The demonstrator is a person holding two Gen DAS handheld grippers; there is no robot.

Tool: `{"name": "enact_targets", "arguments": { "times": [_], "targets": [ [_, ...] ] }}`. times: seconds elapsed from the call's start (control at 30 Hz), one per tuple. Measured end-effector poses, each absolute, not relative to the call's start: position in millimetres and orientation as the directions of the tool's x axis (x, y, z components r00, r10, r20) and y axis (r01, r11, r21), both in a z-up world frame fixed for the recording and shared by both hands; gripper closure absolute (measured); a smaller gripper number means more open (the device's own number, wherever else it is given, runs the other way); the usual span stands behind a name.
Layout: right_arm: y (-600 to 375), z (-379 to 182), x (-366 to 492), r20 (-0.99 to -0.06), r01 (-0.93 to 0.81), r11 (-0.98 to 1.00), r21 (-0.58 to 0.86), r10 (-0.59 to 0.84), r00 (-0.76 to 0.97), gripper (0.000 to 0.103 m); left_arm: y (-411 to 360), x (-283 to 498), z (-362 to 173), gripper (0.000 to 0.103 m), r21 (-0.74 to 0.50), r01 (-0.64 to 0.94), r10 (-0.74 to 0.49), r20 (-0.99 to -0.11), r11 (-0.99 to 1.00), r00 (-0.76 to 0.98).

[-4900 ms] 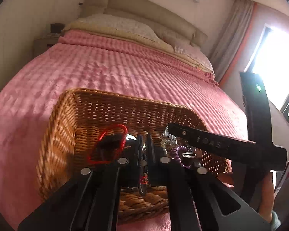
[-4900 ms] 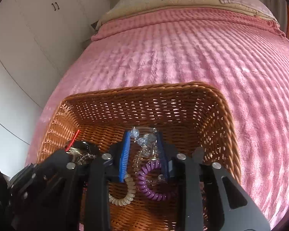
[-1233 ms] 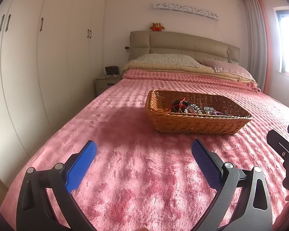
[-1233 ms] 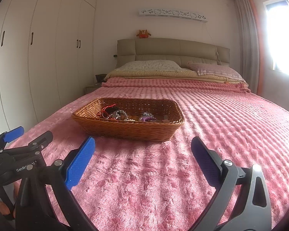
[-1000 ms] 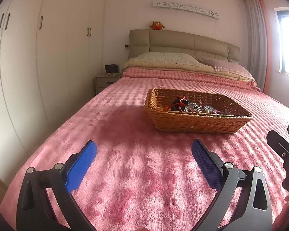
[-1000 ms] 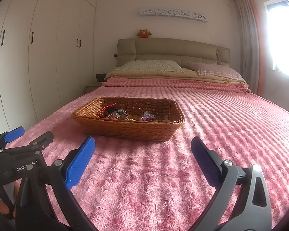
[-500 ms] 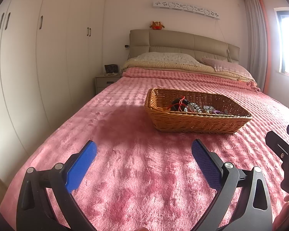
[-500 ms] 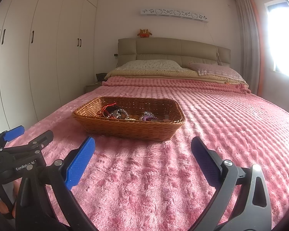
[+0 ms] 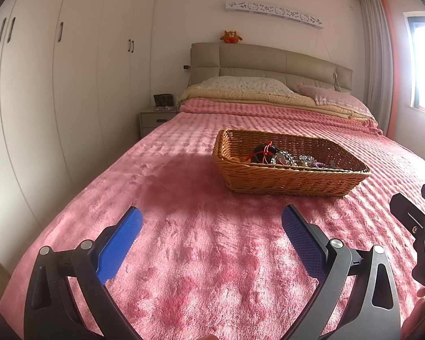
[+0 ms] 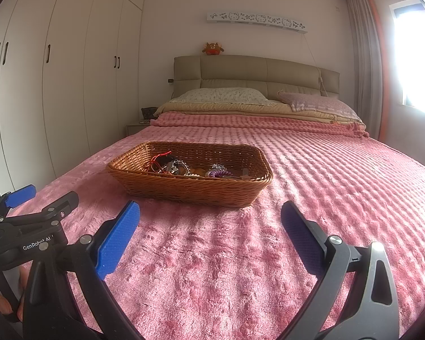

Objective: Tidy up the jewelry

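Both grippers have pulled back from the wicker basket (image 9: 290, 180): left gripper (image 9: 211, 235) and right gripper (image 10: 209, 231) hover spread wide and empty. The jewelry (image 10: 184, 167) lies inside, seemingly all gathered; retreat or a final check remains.

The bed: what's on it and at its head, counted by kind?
Wicker baskets: 1, holding a jewelry pile too tangled to count
Pillows: 2
Pink blankets: 1
Plush toys on the headboard: 1
Total: 5
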State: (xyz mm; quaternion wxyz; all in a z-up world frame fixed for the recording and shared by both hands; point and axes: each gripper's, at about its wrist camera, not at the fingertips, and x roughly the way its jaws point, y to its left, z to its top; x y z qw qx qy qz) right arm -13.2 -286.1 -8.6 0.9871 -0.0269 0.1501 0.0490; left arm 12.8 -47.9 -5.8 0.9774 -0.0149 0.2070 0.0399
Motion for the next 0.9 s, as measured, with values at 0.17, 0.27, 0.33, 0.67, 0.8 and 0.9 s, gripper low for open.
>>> {"name": "enact_targets", "arguments": {
  "times": [0.17,0.27,0.33,0.67,0.8,0.9],
  "targets": [
    [-285.9,-8.5,-13.4,-0.299,-0.105,0.994,-0.039,0.088,0.95,0.008,-47.8,12.7,-5.6,0.008,-0.012,-0.084,0.072,-0.406,0.996,0.911],
    [-285.9,-8.5,-13.3,-0.299,-0.105,0.994,-0.038,0.089,0.95,0.008,-48.0,11.6,-5.7,0.008,-0.014,-0.08,0.067,-0.404,0.997,0.912],
    [-285.5,-8.7,-13.3,-0.301,-0.111,0.993,-0.037,0.095,0.949,0.008,-48.8,10.3,-6.2,0.008,-0.014,-0.079,0.067,-0.401,0.997,0.914],
    [-287.3,-9.6,-14.0,-0.301,-0.115,0.993,-0.038,0.098,0.949,0.008,-47.6,4.6,-4.4,0.008,-0.037,-0.066,0.047,-0.378,0.997,0.925],
    [-290.3,-9.7,-13.7,-0.303,-0.117,0.993,-0.035,0.101,0.948,0.008,-48.5,1.4,-3.0,0.008,-0.036,-0.07,0.051,-0.368,0.997,0.928],
    [-290.5,-9.8,-13.9,-0.304,-0.117,0.992,-0.036,0.101,0.947,0.008,-49.5,3.2,-3.1,0.007,-0.03,-0.059,0.044,-0.38,0.998,0.924]
  ]
}}
